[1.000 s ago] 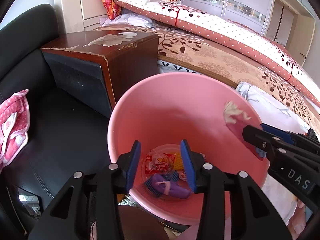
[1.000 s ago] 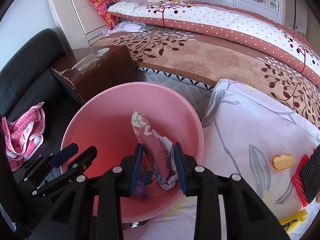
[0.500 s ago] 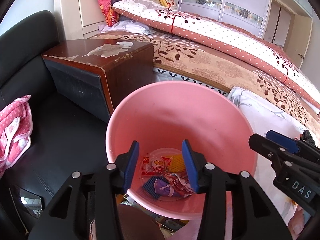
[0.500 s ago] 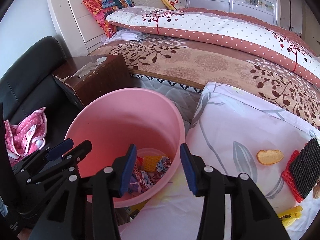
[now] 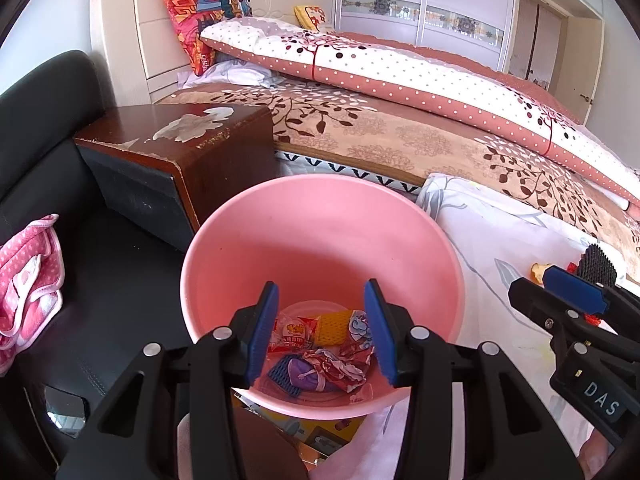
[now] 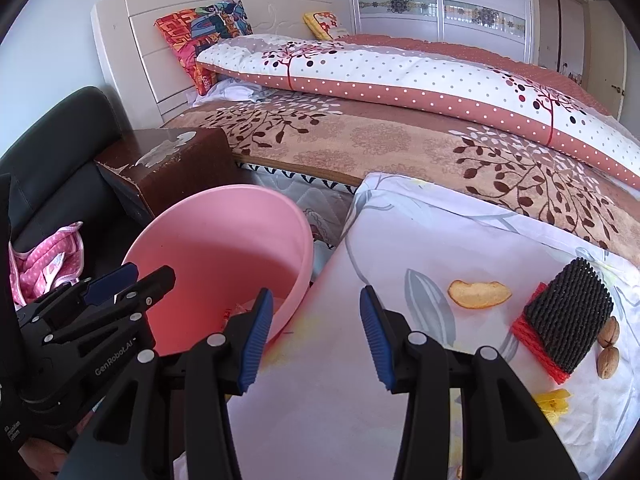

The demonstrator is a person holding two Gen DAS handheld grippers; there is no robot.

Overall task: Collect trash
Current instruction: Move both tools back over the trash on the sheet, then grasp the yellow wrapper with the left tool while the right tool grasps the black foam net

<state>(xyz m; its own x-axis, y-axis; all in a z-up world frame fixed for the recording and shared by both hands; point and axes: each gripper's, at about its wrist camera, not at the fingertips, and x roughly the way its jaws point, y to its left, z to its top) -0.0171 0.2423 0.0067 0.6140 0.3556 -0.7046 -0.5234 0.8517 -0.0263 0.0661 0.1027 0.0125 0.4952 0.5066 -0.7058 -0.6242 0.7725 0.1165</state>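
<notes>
A pink bucket (image 5: 320,232) stands beside the bed with several crumpled wrappers (image 5: 320,344) on its bottom. My left gripper (image 5: 321,292) hangs open above the bucket's mouth, holding nothing. My right gripper (image 6: 316,292) is open and empty over the edge of a white floral sheet (image 6: 400,240), just right of the bucket (image 6: 220,240). On the sheet to its right lie an orange peel (image 6: 479,294), a black foam net (image 6: 568,316) on top of a red foam net (image 6: 536,344), two walnuts (image 6: 608,356) and a yellow wrapper (image 6: 556,400).
A worn brown nightstand (image 5: 180,140) stands behind the bucket. A black sofa (image 5: 60,128) with a pink cloth (image 5: 28,280) is on the left. The bed with its patterned quilt (image 5: 400,80) fills the back.
My right gripper let go of a crumpled wrapper, which now lies in the bucket, opened, and drew back to the right over the sheet. The left gripper backed up a little.
</notes>
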